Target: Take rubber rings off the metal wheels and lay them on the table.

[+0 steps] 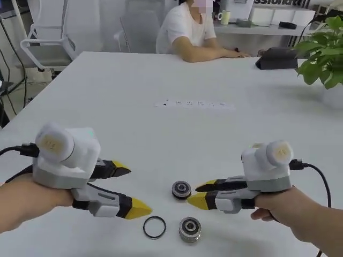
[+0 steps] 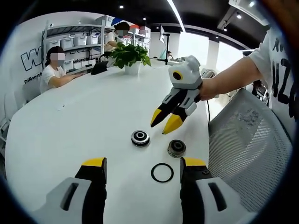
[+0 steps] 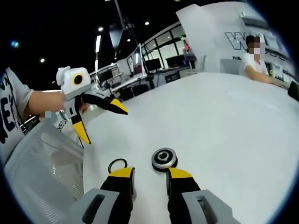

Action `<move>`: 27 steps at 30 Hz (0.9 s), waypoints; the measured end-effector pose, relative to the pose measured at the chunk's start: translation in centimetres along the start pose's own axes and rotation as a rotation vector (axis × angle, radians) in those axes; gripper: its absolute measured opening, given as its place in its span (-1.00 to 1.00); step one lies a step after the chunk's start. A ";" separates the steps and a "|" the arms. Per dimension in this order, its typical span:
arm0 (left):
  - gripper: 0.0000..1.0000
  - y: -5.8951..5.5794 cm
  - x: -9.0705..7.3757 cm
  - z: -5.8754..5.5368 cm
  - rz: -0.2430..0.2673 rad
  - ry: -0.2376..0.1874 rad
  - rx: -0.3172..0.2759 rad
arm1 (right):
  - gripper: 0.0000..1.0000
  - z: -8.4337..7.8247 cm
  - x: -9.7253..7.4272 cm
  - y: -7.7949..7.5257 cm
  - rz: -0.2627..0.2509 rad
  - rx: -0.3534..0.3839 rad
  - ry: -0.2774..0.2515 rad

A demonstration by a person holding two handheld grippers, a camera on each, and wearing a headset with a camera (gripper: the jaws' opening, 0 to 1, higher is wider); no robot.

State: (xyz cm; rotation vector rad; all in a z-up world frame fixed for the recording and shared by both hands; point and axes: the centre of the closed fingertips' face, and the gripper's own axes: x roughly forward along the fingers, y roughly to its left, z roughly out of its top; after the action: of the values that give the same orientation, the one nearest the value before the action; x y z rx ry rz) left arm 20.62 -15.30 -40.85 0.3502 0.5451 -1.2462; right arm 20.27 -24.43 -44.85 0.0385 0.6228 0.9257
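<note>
Currently on the bench:

- Table [image 1: 161, 69]: white and broad, carrying all the items below.
- Left gripper [image 1: 131, 188]: near left, above the table. Its yellow-tipped jaws are spread wide and hold nothing. In its own view the tips [image 2: 144, 163] frame the loose ring and both wheels.
- Right gripper [image 1: 195, 194]: near right. The jaws are parted only narrowly and grip nothing, and the tips are just beside the far wheel. In its own view [image 3: 151, 173] that wheel lies just beyond the gap.
- Far wheel [image 1: 181, 189]: lying flat between the two grippers, with a dark outer band and a bright metal centre.
- Near wheel [image 1: 190, 227]: lying flat, nearer the person and slightly right of the far wheel. Its rim looks greyer.
- Rubber ring [image 1: 154, 227]: a thin black loop lying loose and flat on the table, just left of the near wheel and apart from it.
- Seated person [image 1: 185, 29]: at the far edge, forearm on the table.
- Potted plant [image 1: 321, 51]: far right.
- Dark case [image 1: 276, 59]: far right, beside the plant.
</note>
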 end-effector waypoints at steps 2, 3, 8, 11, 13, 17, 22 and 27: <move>0.18 0.2 0.3 0.0 -0.002 0.003 -0.004 | -0.49 -0.1 0.0 -0.2 -0.004 -0.007 0.002; 0.18 0.2 0.6 0.0 -0.003 0.006 -0.006 | -0.48 -0.1 0.0 -0.2 -0.005 -0.008 0.004; 0.09 0.6 1.4 -0.1 -0.003 0.024 0.015 | -0.46 -0.4 0.2 -0.5 -0.011 -0.038 0.019; 0.06 0.8 2.0 0.2 -0.004 0.021 0.015 | -0.44 -0.4 0.3 -0.8 -0.020 -0.049 0.022; 0.05 0.8 2.4 0.3 -0.007 0.019 0.011 | -0.42 -0.4 0.3 -1.2 -0.039 -0.056 0.019; -0.08 1.0 3.1 0.4 -0.006 0.023 0.031 | -0.43 -0.7 0.5 -1.6 -0.045 -0.062 0.028; -0.11 0.7 4.1 0.7 -0.017 0.026 0.031 | -0.45 -0.8 0.8 -1.6 -0.050 -0.072 0.031; -0.14 0.8 5.0 0.7 -0.026 0.030 0.031 | -0.45 -1.1 1.2 -1.7 -0.054 -0.079 0.041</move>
State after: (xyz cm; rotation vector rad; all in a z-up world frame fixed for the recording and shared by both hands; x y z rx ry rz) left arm 22.62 -19.44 -43.14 0.3897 0.5579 -1.2769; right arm 21.50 -24.83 -46.89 -0.0677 0.6223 0.8994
